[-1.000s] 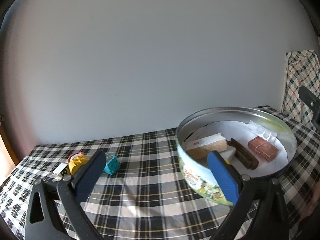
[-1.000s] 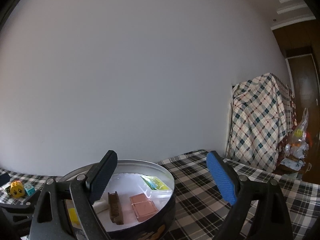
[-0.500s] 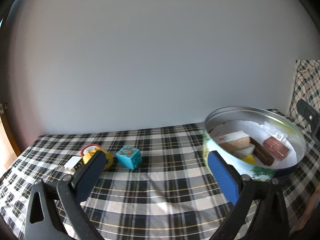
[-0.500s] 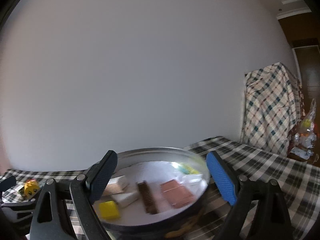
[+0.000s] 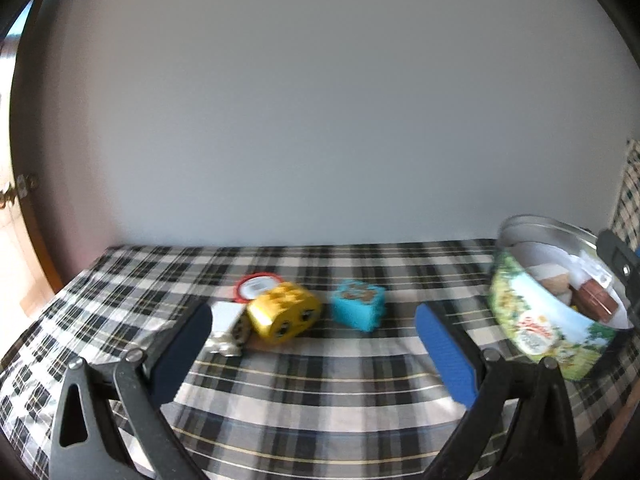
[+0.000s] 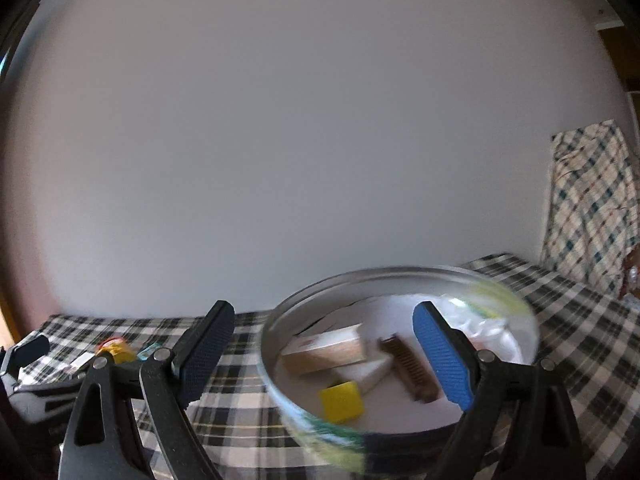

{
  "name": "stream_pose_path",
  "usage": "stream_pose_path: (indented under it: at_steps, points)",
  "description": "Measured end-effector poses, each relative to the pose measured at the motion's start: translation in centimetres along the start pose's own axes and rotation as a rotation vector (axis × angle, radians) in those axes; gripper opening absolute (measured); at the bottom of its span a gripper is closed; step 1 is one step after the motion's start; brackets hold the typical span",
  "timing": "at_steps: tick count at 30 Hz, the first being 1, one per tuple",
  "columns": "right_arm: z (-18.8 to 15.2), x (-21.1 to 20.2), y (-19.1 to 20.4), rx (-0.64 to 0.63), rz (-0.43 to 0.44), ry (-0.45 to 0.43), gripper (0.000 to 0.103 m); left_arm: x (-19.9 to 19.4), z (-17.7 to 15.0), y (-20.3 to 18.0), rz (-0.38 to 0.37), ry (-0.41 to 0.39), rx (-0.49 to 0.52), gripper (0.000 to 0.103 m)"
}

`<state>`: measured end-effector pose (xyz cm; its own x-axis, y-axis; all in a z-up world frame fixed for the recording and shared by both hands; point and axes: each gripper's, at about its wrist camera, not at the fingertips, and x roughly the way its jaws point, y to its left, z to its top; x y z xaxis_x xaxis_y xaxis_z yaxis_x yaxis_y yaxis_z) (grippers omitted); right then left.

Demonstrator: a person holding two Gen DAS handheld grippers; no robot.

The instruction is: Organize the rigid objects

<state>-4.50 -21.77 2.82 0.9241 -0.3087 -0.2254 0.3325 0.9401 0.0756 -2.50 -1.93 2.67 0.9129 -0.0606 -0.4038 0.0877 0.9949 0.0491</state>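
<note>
On the checked tablecloth lie a yellow toy block (image 5: 283,314), a teal block (image 5: 358,309), a red-rimmed round lid (image 5: 256,285) and a small white piece (image 5: 224,316). My left gripper (image 5: 312,344) is open just in front of them, holding nothing. A round tin (image 6: 276,384) holds a long tan box (image 6: 326,350), a brown comb (image 6: 408,364), a yellow cube (image 6: 342,402) and white items. My right gripper (image 6: 324,350) is open above the tin's near side, empty. The tin (image 5: 532,320) also shows at the right of the left wrist view.
A plain wall stands close behind the table. A checked cloth (image 6: 588,200) drapes over something at the far right. The table's left edge (image 5: 60,292) lies near the loose pieces, with a wooden door frame beyond it.
Both views have swung left. The tin slid from centre to the right edge in the left wrist view, and the toy blocks came between its fingers. The right gripper now faces the tin squarely.
</note>
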Motion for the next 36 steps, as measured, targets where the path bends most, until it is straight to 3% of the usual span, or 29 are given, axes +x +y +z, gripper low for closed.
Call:
stream_pose_path:
  at_steps: [6, 15, 19, 24, 31, 34, 36]
  points:
    - [-0.6, 1.2, 2.3, -0.03, 0.066, 0.062, 0.092, 1.1, 0.1, 4.0, 0.053, 0.036, -0.039, 0.103]
    - [-1.3, 3.4, 7.7, -0.135, 0.181, 0.147, 0.092, 3.0, 0.3, 8.3, 0.077, 0.11, -0.098, 0.103]
    - [-1.8, 5.6, 10.5, -0.217, 0.225, 0.238, 0.092, 4.0, 0.1, 10.0, 0.061, 0.16, -0.134, 0.103]
    - [-2.5, 8.5, 13.6, -0.315, 0.287, 0.333, 0.092, 5.5, 0.0, 10.4, 0.041, 0.227, -0.121, 0.103]
    - [-3.6, 12.6, 16.7, -0.421, 0.292, 0.464, 0.092, 7.4, -0.3, 10.0, 0.028, 0.299, -0.077, 0.103]
    - [-3.9, 14.2, 17.3, -0.43, 0.284, 0.5, 0.083, 8.3, -0.2, 10.2, 0.049, 0.318, -0.079, 0.102]
    - [-4.1, 15.3, 17.6, -0.428, 0.287, 0.53, 0.071, 9.0, 0.0, 10.3, 0.062, 0.326, -0.079, 0.102]
